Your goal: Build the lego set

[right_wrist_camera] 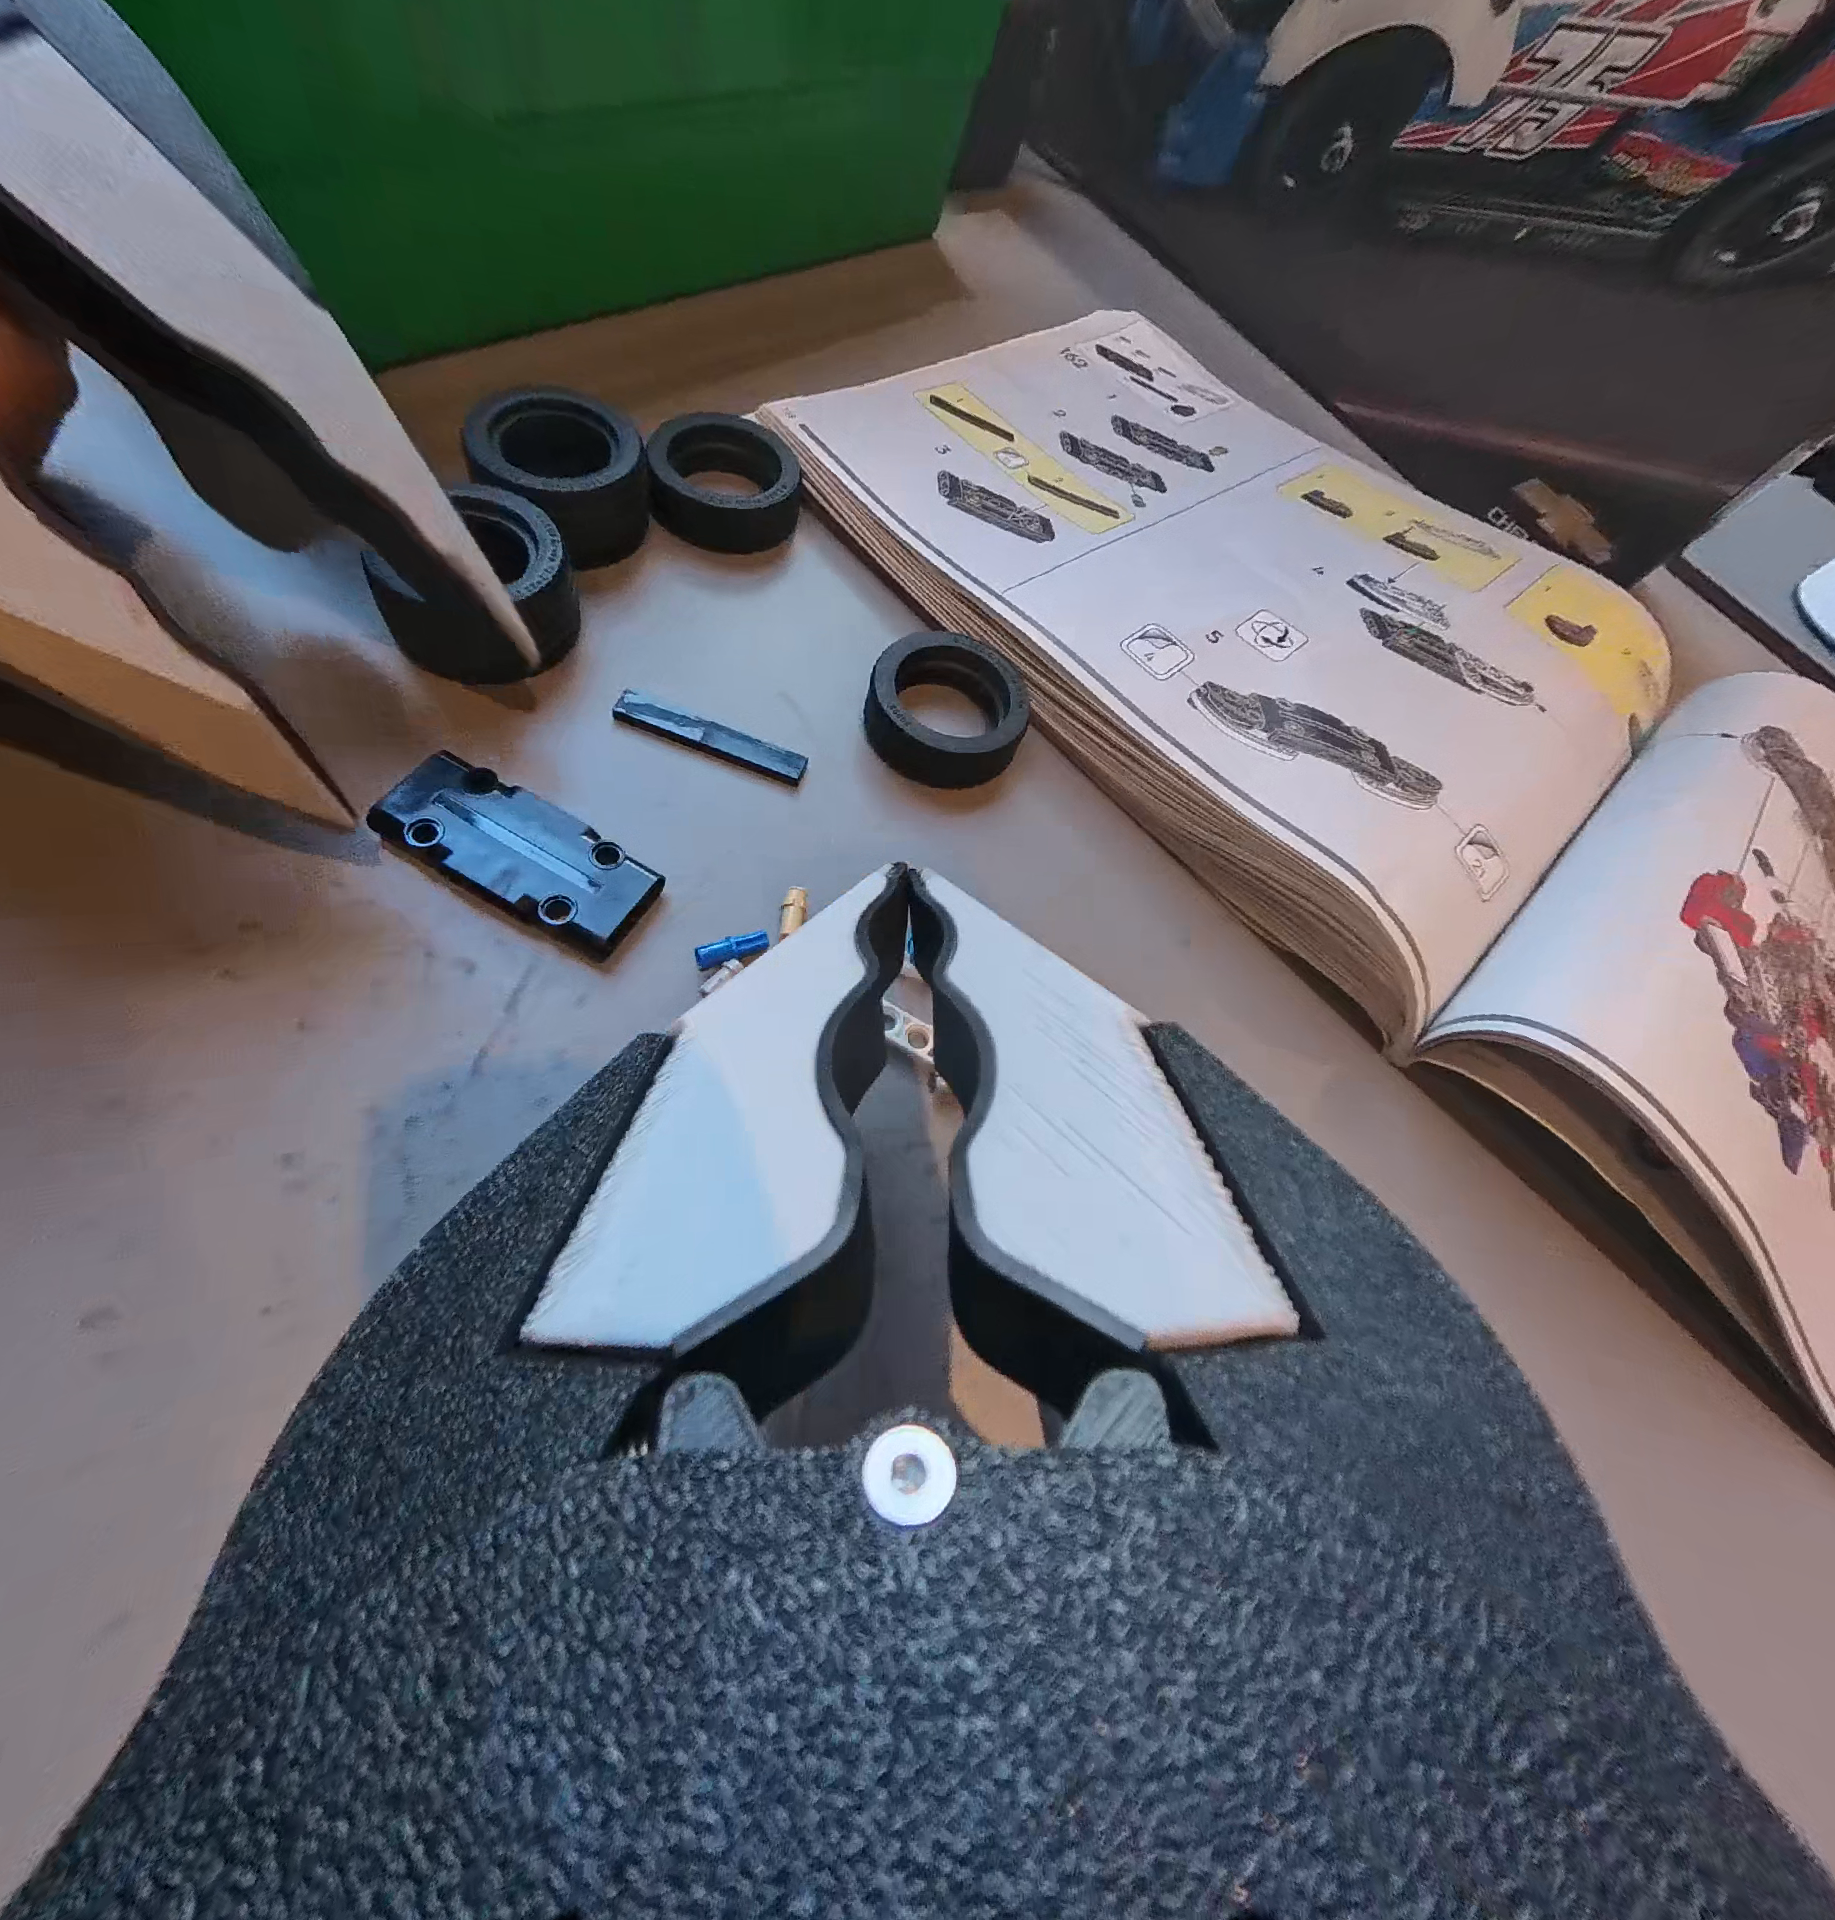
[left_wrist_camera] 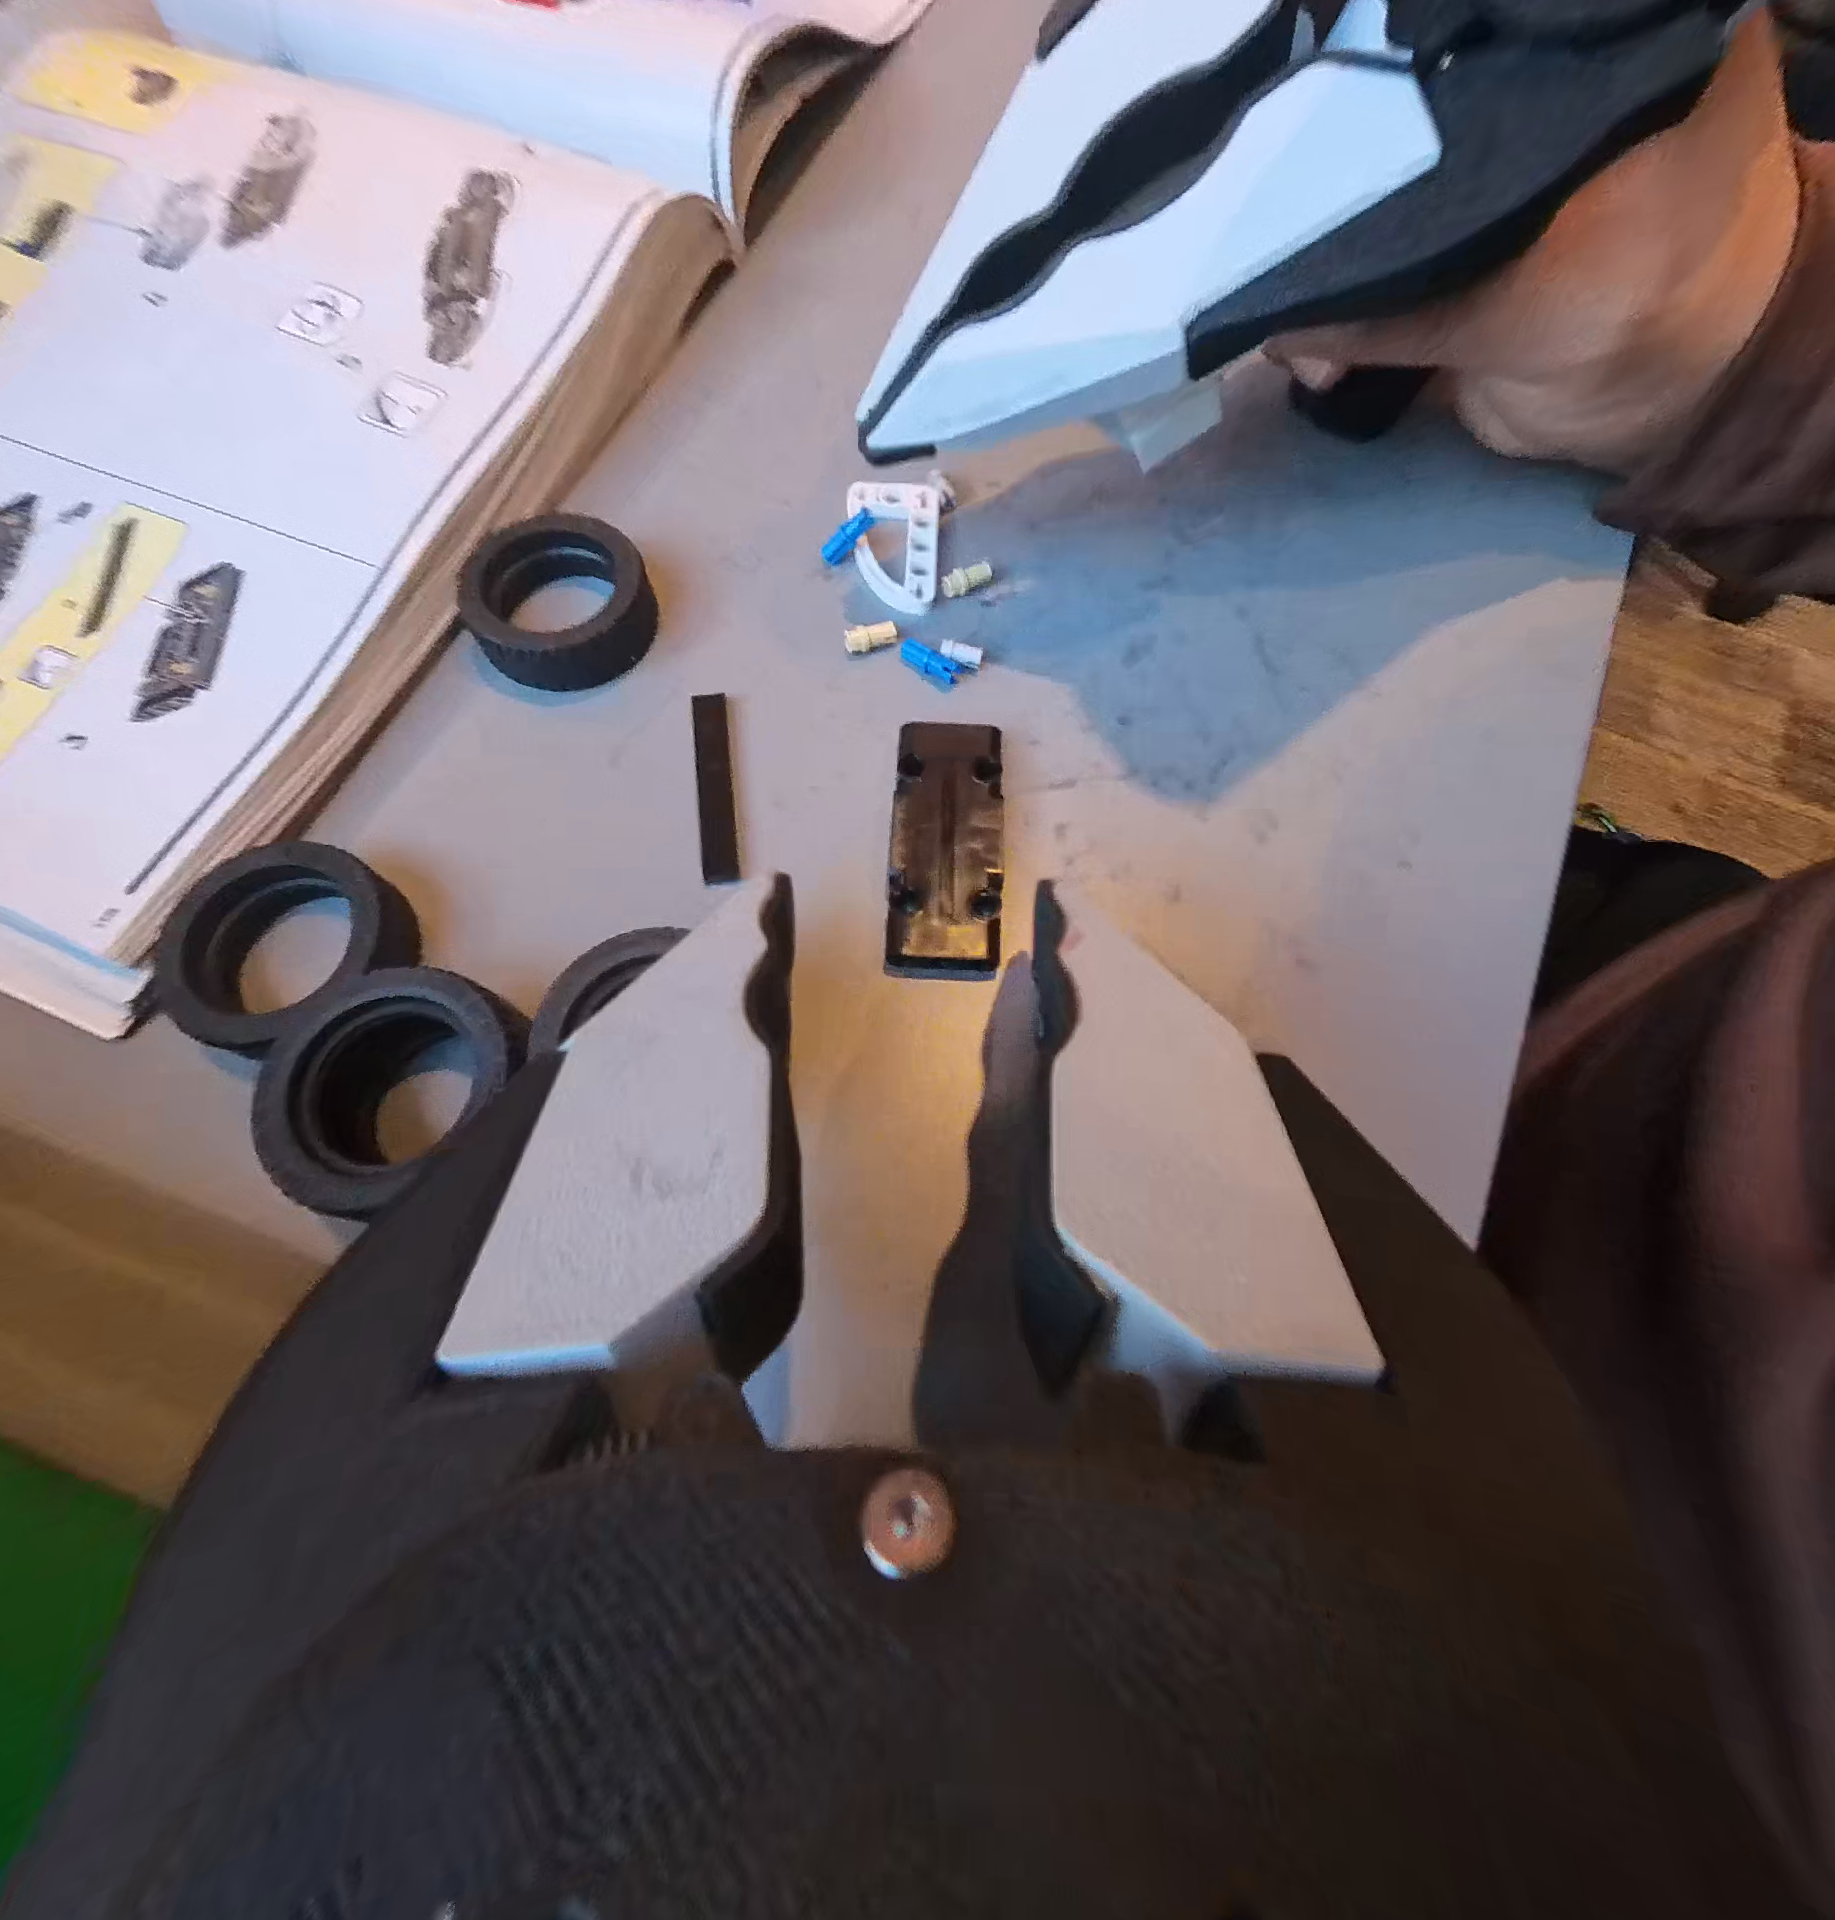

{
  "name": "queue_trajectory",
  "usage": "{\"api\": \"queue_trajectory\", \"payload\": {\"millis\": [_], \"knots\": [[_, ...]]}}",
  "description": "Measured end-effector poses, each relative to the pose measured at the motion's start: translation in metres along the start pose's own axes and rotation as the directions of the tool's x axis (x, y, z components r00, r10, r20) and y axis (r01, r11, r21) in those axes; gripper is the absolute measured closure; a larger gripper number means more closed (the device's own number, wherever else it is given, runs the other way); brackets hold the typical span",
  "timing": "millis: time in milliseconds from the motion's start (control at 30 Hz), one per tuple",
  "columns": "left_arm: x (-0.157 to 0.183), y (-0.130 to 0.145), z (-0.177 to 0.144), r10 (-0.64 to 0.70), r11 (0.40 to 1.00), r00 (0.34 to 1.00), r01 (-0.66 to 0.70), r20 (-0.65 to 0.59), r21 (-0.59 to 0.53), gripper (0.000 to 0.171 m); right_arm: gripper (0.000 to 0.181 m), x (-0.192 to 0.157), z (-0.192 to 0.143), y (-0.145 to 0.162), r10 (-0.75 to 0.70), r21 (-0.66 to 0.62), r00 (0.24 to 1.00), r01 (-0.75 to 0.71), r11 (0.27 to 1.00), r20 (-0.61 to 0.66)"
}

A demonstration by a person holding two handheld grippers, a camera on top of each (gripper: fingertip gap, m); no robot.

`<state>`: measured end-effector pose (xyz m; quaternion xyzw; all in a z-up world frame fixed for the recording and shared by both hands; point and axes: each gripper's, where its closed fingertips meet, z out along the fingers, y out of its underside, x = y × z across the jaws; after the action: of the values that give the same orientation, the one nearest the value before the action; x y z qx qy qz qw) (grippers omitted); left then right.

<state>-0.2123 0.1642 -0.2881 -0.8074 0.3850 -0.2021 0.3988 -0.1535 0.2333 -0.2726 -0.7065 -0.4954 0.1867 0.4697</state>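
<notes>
My left hand-held gripper (left_wrist_camera: 908, 935) sits spread just short of the black panel (left_wrist_camera: 946, 847) on the bench (left_wrist_camera: 1308, 935); my right hand-held gripper (right_wrist_camera: 905, 878) is pressed together, empty, above the small pins (right_wrist_camera: 731, 948)

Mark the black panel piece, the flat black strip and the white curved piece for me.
black panel piece (left_wrist_camera: 945, 847): left wrist view, centre of its ridged top.
flat black strip (left_wrist_camera: 714, 787): left wrist view, middle of its length.
white curved piece (left_wrist_camera: 921, 540): left wrist view, its straight holed side.
</notes>
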Motion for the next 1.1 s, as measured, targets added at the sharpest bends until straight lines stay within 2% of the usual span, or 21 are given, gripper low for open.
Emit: {"api": "queue_trajectory", "payload": {"millis": [333,600,633,667,700,800,867,1000,1100], "knots": [[-0.003,0.003,0.007,-0.044,0.998,0.998,0.042,-0.046,-0.046,0.144,0.181,-0.005,-0.001,-0.002,0.016,0.014,0.998,-0.017,1.0,0.062],[-0.003,0.006,0.006,-0.039,0.998,0.998,0.036,-0.039,-0.053,0.147,0.181,-0.005,0.0,-0.001,0.03,0.005,0.997,-0.03,1.0,0.069],[-0.001,0.006,0.004,-0.031,0.998,0.999,0.029,-0.035,-0.049,0.153,0.18,-0.008,0.001,0.001,0.024,-0.004,0.996,-0.024,1.0,0.085],[0.003,0.008,0.002,-0.025,0.998,0.999,0.023,-0.046,-0.051,0.168,0.179,-0.012,0.002,0.003,0.014,-0.02,0.994,-0.011,1.0,0.108],[0.008,0.012,0.002,-0.029,0.997,0.998,0.024,-0.059,-0.071,0.171,0.178,-0.015,0.003,0.005,0.0,-0.034,0.993,0.004,0.999,0.12],[0.013,0.014,-0.004,-0.069,0.996,0.996,0.065,-0.059,-0.063,0.16,0.178,-0.018,0.003,0.005,-0.031,-0.036,0.993,0.035,0.999,0.111],[0.011,0.02,-0.004,-0.11,0.99,0.993,0.106,-0.048,-0.093,0.135,0.178,-0.019,0.001,0.004,-0.026,-0.024,0.992,0.029,0.999,0.125],[0.007,0.013,-0.005,-0.147,0.988,0.988,0.144,-0.048,-0.052,0.131,0.172,-0.032,0.0,0.006,0.002,-0.044,0.973,0.008,0.999,0.231],[0.008,0.016,0.0,-0.142,0.987,0.989,0.138,-0.048,-0.087,0.129,0.17,-0.045,-0.001,0.008,-0.025,-0.057,0.961,0.042,0.997,0.275]]}}
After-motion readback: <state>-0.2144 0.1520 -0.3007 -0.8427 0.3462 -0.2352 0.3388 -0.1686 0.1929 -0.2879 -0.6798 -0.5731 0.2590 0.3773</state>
